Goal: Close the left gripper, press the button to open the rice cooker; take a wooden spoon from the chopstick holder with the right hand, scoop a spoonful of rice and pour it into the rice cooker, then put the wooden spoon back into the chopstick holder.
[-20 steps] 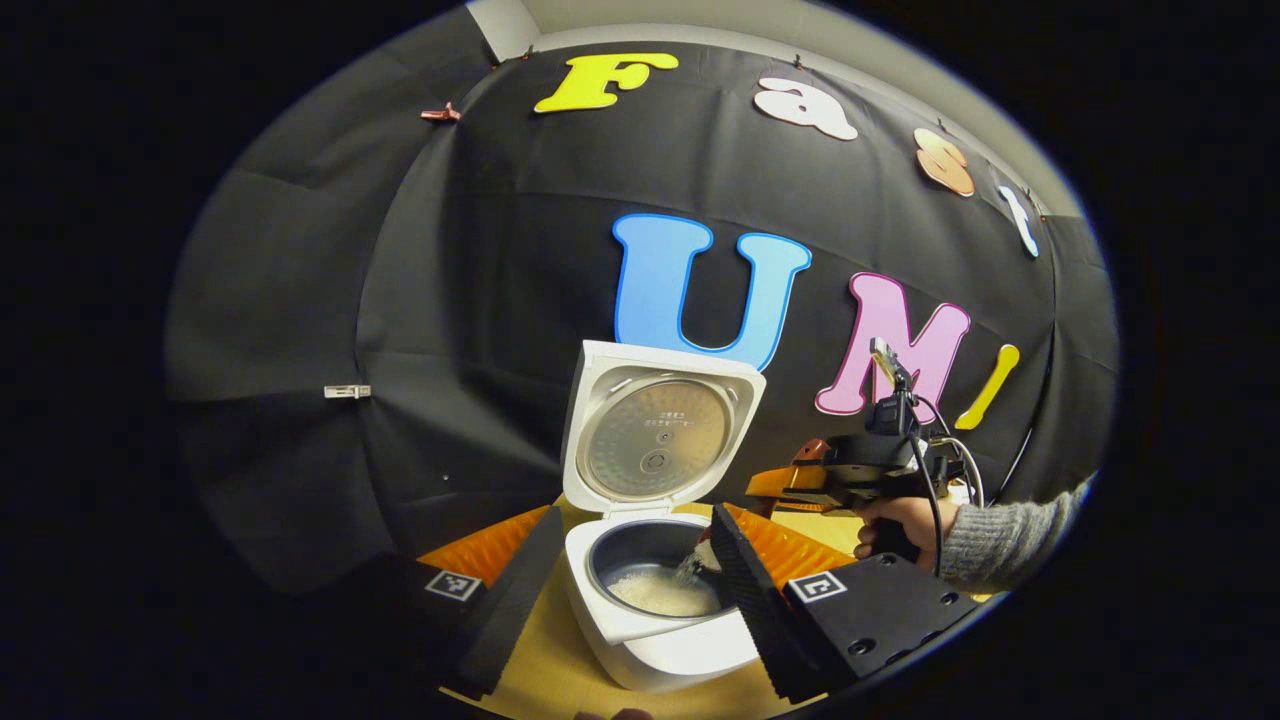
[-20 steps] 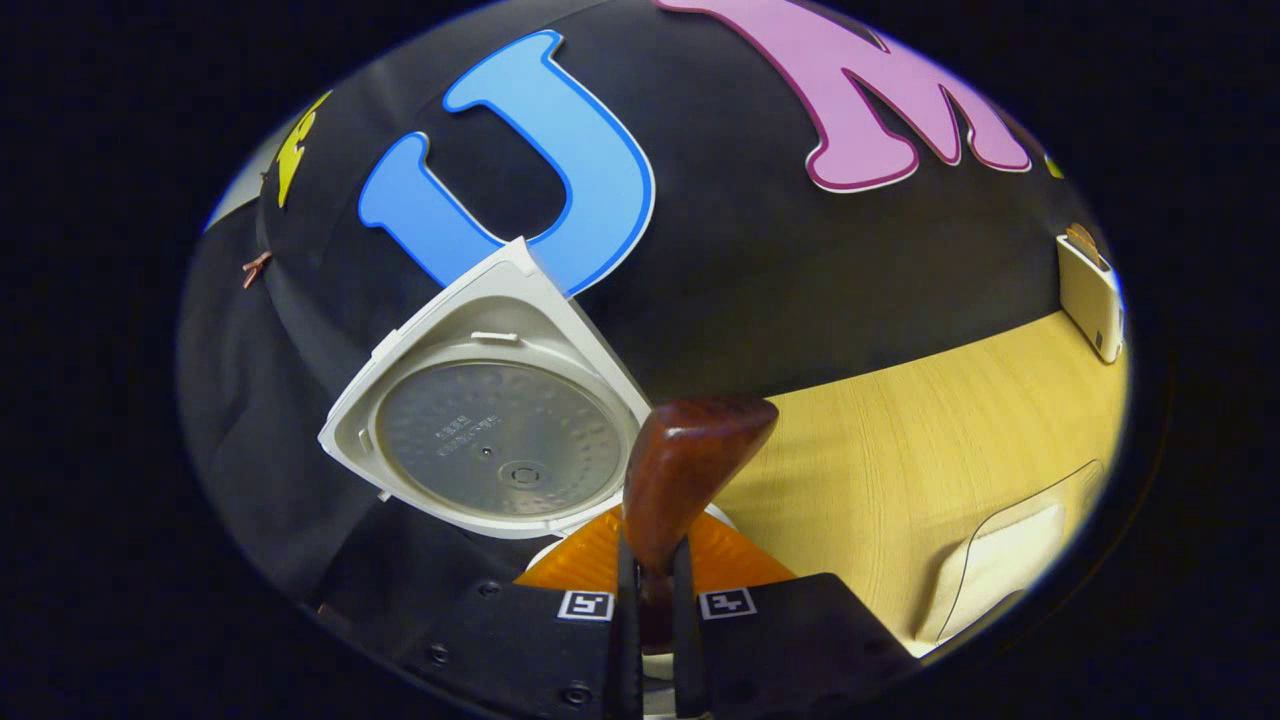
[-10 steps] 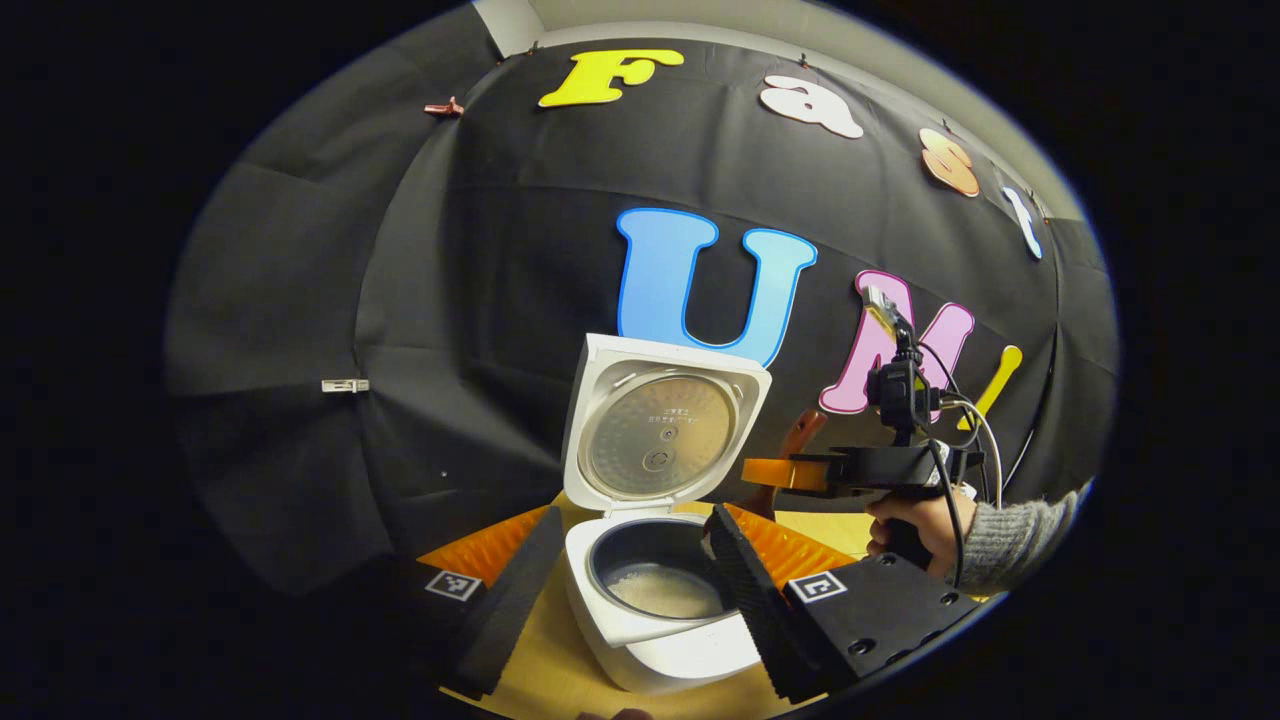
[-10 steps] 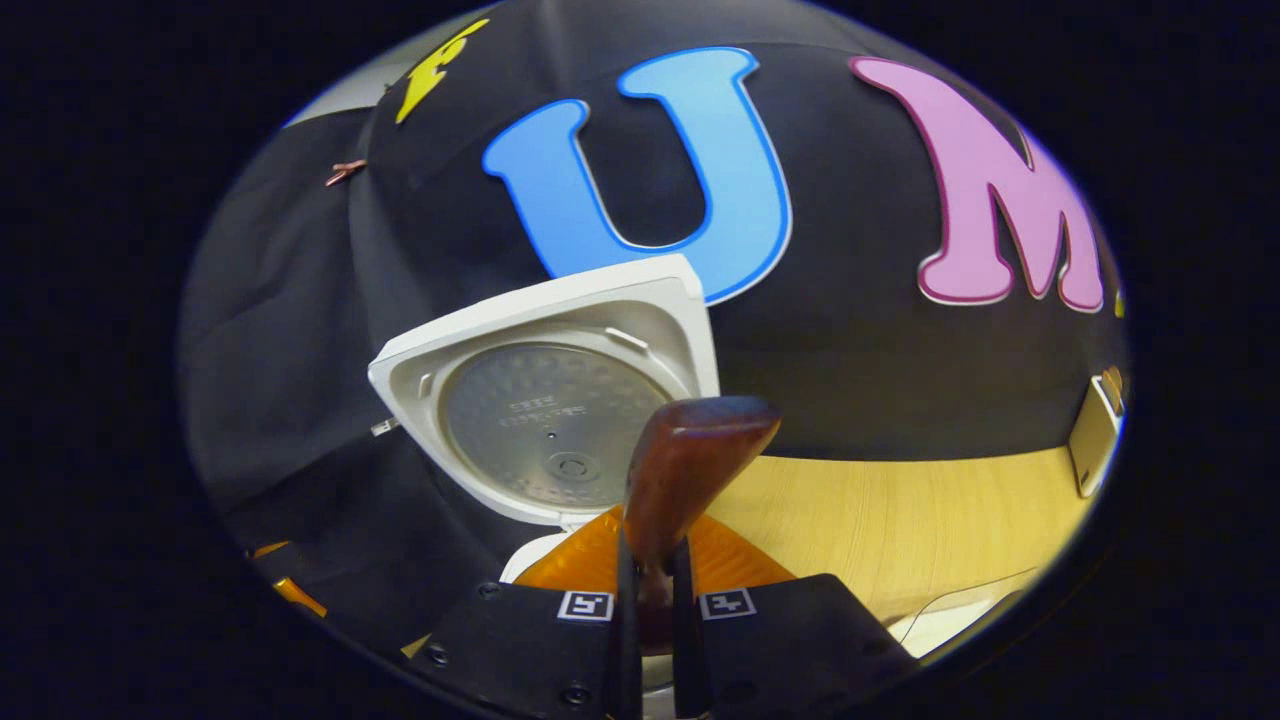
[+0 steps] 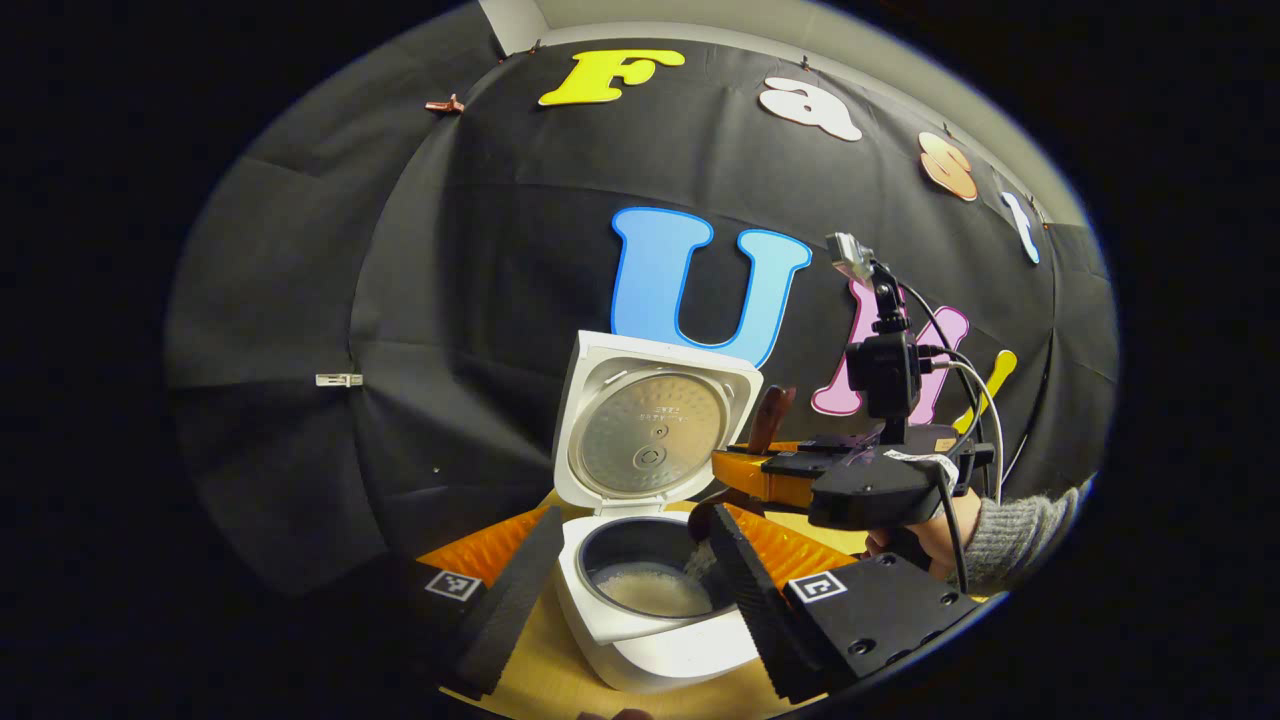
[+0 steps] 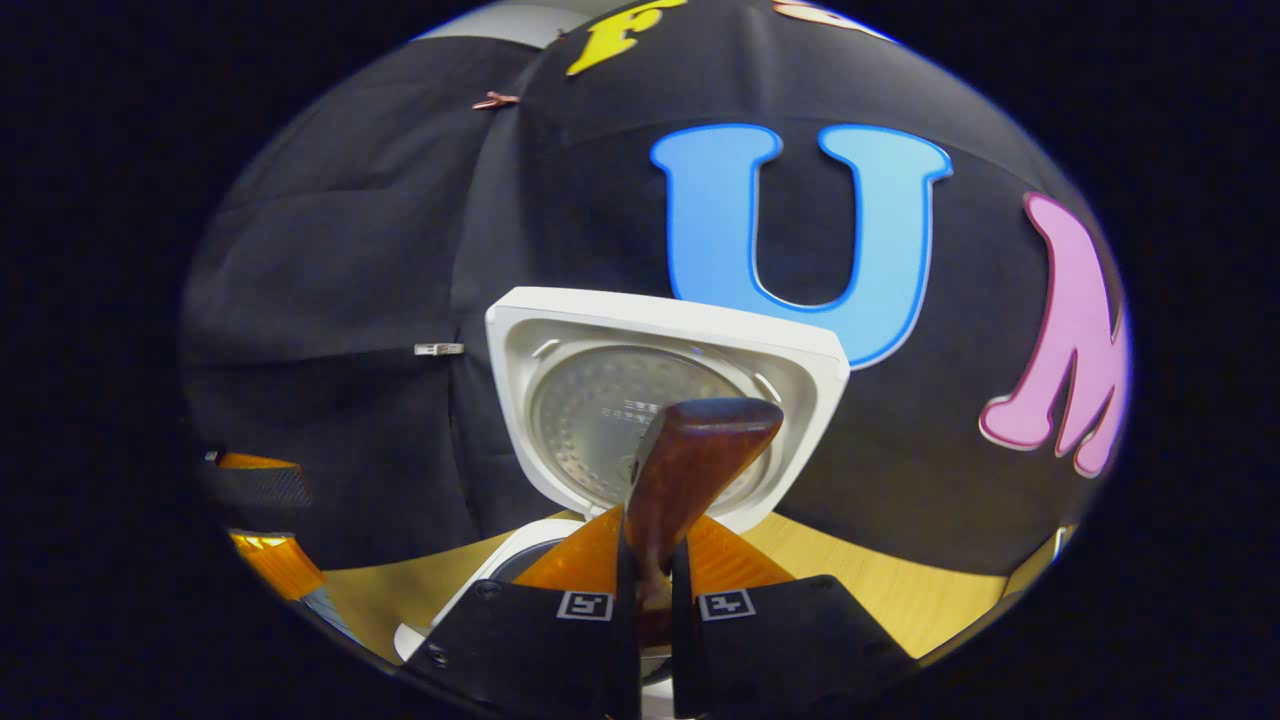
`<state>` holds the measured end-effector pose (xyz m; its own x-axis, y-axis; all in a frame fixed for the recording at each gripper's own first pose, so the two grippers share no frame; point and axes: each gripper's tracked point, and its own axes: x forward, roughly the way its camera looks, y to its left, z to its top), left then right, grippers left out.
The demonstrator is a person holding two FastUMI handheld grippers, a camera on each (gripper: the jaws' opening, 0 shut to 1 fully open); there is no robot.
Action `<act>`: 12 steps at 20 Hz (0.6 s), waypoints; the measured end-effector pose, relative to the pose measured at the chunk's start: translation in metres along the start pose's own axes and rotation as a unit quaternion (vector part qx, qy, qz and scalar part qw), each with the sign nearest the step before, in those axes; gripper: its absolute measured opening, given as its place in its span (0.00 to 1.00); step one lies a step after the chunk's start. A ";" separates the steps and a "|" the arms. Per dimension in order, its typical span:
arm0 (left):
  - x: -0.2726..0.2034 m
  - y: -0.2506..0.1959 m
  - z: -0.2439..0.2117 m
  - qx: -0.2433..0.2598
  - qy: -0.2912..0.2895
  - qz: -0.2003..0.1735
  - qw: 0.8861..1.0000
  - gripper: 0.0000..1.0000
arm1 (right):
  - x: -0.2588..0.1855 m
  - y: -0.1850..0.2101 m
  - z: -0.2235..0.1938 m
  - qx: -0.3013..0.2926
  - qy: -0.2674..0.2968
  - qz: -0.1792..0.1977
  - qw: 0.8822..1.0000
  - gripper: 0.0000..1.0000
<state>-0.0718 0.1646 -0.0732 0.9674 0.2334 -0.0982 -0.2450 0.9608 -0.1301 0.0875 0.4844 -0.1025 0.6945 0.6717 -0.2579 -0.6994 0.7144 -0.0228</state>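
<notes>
Left gripper view: we looked level and forward at booth wall, rice cooker (image 5: 650, 560) close at 6 o'clock, right gripper (image 5: 740, 478) near at 4 o'clock. Right gripper view: we faced same wall, closer, raised lid (image 6: 660, 400) dead centre. Both views shared cooker, lid, wall.

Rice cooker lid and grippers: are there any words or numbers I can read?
Rice cooker lid: tiny print on its metal plate, too small to read.
Left gripper: square black-and-white markers, patterns, no words.
Right gripper, holding the wooden spoon: same markers, no words.
</notes>
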 end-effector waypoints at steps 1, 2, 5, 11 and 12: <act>0.000 0.000 0.000 -0.001 0.000 0.000 1.000 0.96 | 0.000 0.006 0.001 -0.018 -0.001 0.006 1.000 0.16; 0.000 0.001 -0.002 -0.002 0.001 0.001 1.000 0.95 | -0.002 0.010 0.003 -0.040 -0.004 0.011 0.999 0.16; 0.001 0.002 -0.001 -0.006 0.000 0.003 1.000 0.96 | -0.010 0.024 0.010 -0.082 -0.013 0.020 0.996 0.16; -0.001 0.000 -0.005 -0.012 0.004 0.001 1.000 0.96 | -0.006 0.014 0.000 -0.005 -0.001 0.021 1.000 0.16; -0.002 0.000 -0.008 -0.013 0.006 0.000 1.000 0.95 | -0.004 0.003 -0.005 0.057 0.006 0.017 0.998 0.17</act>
<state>-0.0739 0.1627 -0.0809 0.9665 0.2313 -0.1110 -0.2468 0.9565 -0.1556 0.0813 0.4827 -0.1064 0.6685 0.6936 -0.2684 -0.6978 0.7098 0.0961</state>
